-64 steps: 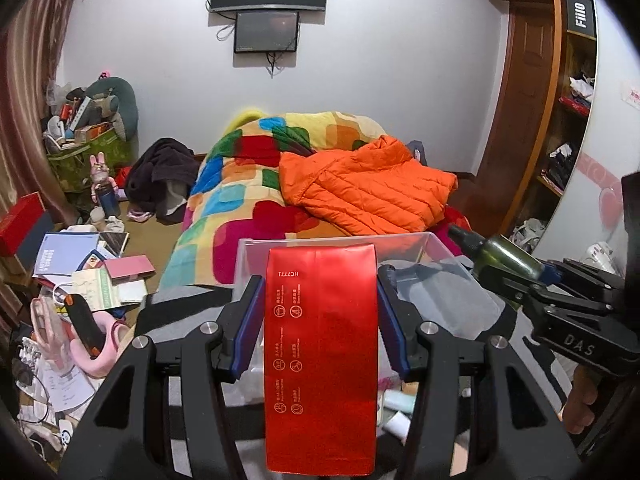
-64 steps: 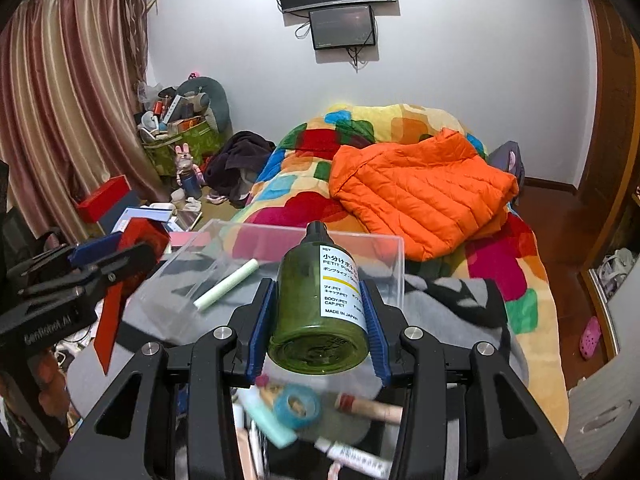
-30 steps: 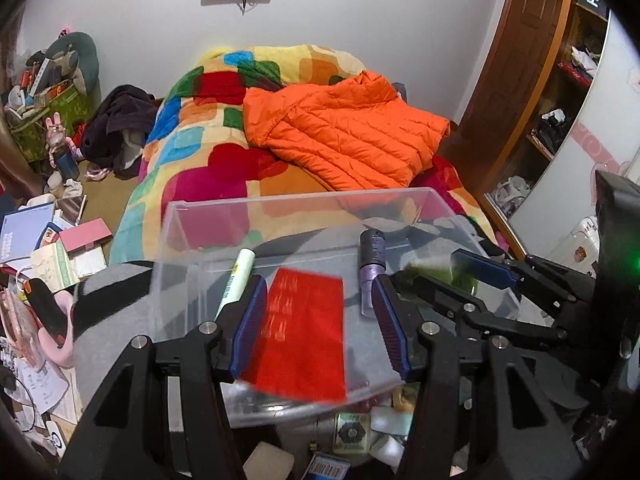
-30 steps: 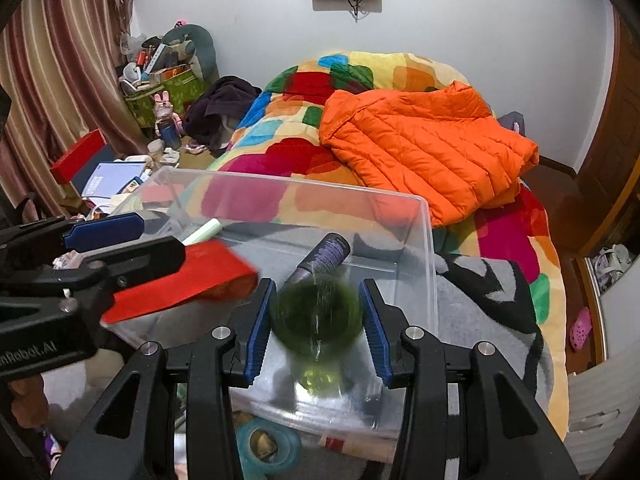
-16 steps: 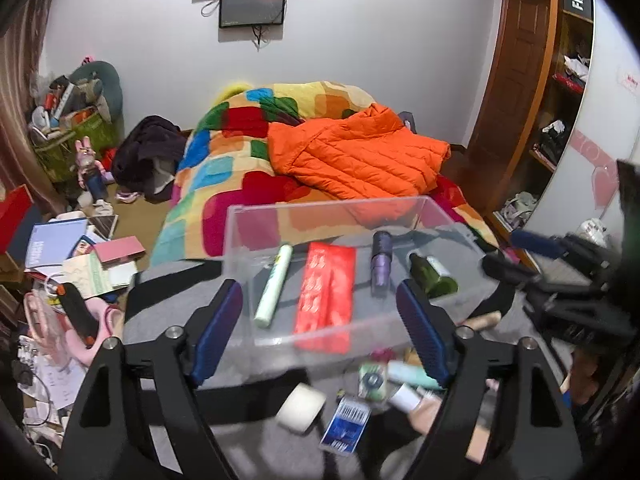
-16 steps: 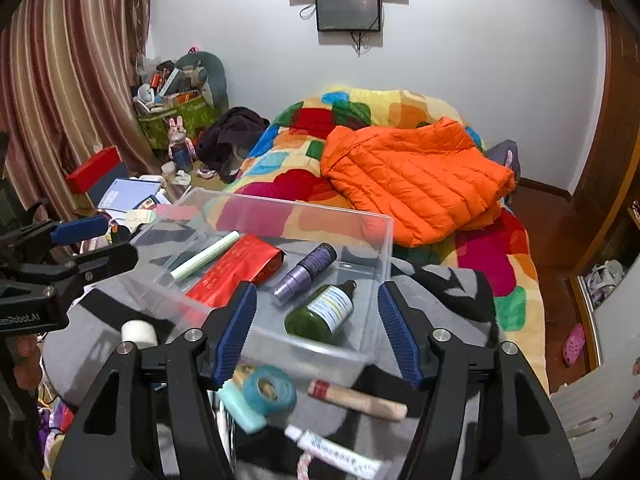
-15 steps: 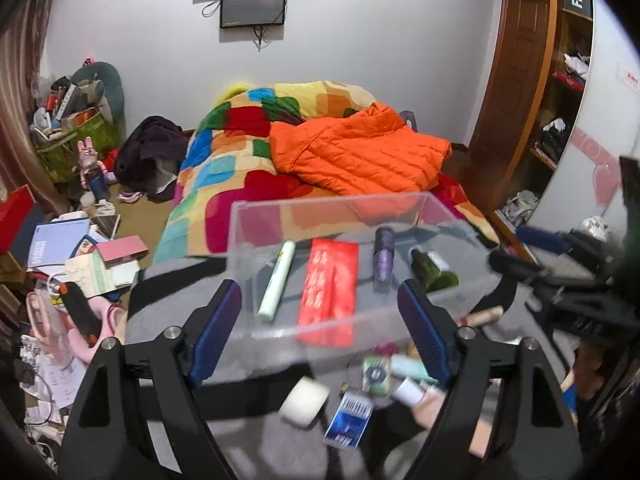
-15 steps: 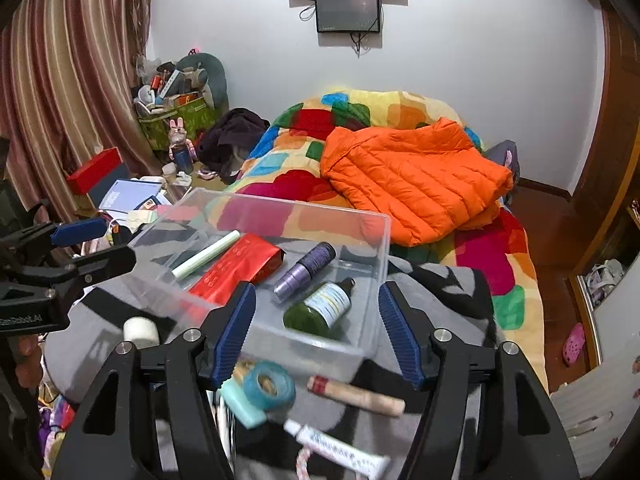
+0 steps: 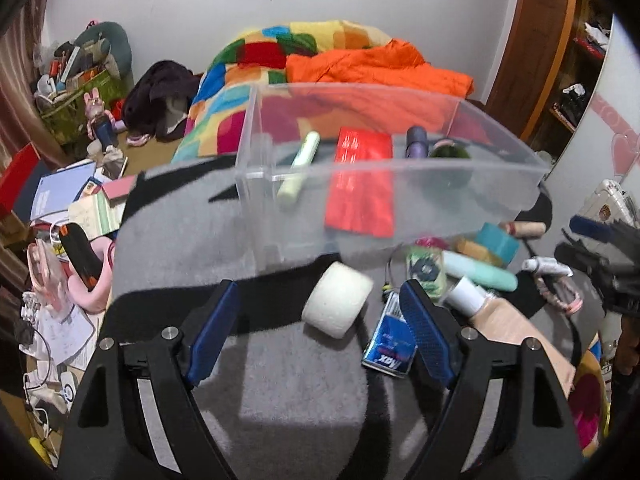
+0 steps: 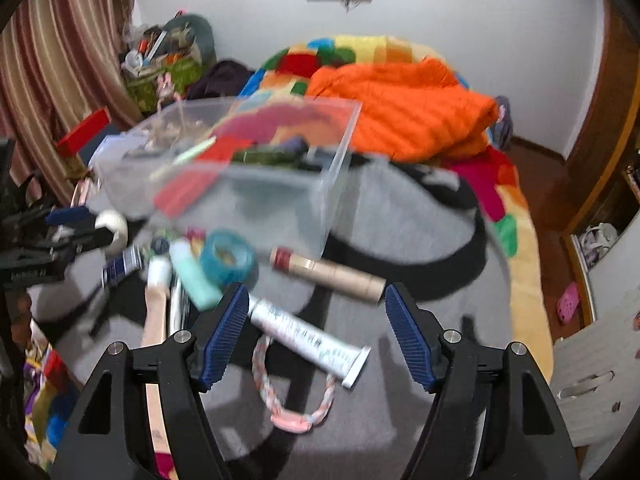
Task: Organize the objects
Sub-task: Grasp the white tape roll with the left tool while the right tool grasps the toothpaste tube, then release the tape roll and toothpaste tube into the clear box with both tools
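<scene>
The bed (image 9: 256, 52) with its patchwork quilt fills the far half of the room, an orange puffer jacket (image 10: 404, 112) heaped on it. Nearer me a grey and black blanket (image 9: 296, 376) carries a clear plastic bin (image 9: 492, 184), and inside it lie a pale green tube (image 9: 298, 168), a red packet (image 9: 360, 184) whose print is too blurred to read, a purple bottle (image 9: 416, 142) and a dark green bottle (image 9: 448, 154). In front of the bin the loose things are scattered: a tan cardboard tube (image 10: 332, 274), a white tube (image 10: 308, 338) with small lettering I cannot make out, a mint-green tube (image 9: 478, 276), a teal tape roll (image 10: 228, 258), a white tape roll (image 9: 338, 300), a pink and white braided loop (image 10: 296, 404), and a small blue packet (image 9: 390, 344) on which only "MAX" can be read. The left claw (image 9: 320, 334) hangs just above the white roll and the blue packet with its blue pads (image 9: 212, 332) wide apart and nothing clamped. The right claw (image 10: 316, 334) has just been opening further; its pads stand apart over the white tube, gripping nothing.
</scene>
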`<state>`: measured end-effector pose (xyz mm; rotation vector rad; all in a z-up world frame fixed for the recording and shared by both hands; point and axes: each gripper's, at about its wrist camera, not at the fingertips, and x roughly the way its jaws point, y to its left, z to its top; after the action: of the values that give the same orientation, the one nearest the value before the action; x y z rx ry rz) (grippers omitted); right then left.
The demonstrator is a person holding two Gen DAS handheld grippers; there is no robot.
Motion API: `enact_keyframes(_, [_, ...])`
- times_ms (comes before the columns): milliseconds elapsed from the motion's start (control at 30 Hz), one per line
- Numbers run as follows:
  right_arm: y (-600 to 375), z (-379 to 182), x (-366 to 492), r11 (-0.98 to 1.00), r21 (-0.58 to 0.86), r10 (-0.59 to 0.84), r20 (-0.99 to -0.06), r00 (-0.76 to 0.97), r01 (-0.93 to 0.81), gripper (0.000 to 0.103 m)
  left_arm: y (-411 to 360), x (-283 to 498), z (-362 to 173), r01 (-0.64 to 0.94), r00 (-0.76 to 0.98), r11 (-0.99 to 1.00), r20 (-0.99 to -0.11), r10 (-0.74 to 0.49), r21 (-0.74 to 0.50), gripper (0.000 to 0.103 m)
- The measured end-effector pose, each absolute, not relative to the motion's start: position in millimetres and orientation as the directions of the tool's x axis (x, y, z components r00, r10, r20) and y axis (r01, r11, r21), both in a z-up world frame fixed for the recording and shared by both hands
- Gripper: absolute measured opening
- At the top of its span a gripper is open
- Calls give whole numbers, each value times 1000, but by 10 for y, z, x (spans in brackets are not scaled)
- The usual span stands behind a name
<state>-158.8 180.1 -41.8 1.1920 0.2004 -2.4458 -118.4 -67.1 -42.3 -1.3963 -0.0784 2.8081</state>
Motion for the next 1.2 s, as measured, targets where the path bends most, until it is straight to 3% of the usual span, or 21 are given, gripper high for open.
enact_keyframes(200, [1742, -594, -1581, -883, 54, -321, -795, -515, 466, 66, -625, -1255, -483, 23, -616, -1000, -788, 3, -22, 82])
enact_keyframes(267, [1726, -635, -1590, -882, 48, -315, -800, -511, 468, 58, -617, -1280, -511, 23, -613, -999, -790, 7, -26, 70])
enact_keyframes(400, [1719, -712, -1600, -875, 53, -314, -818, -482, 481, 31, -627, -1292, -560, 25, -599, -999, -800, 23, -47, 51])
enact_keyframes(467, [1743, -715, -1578, -873, 65, -326, -815, -479, 484, 25, -639, -1268, -565, 19, -600, -997, -799, 51, -79, 39])
enact_keyframes(533, [1760, -694, -1553, -876, 55, -319, -810, -491, 479, 17, -631, -1224, -543, 17, -609, -996, -791, 56, -83, 37])
enact_keyframes(1200, [1983, -57, -1591, -878, 175, -432, -690, -580, 445, 14, -659, -1009, 174, 36, -754, -997, -657, 19, -71, 37])
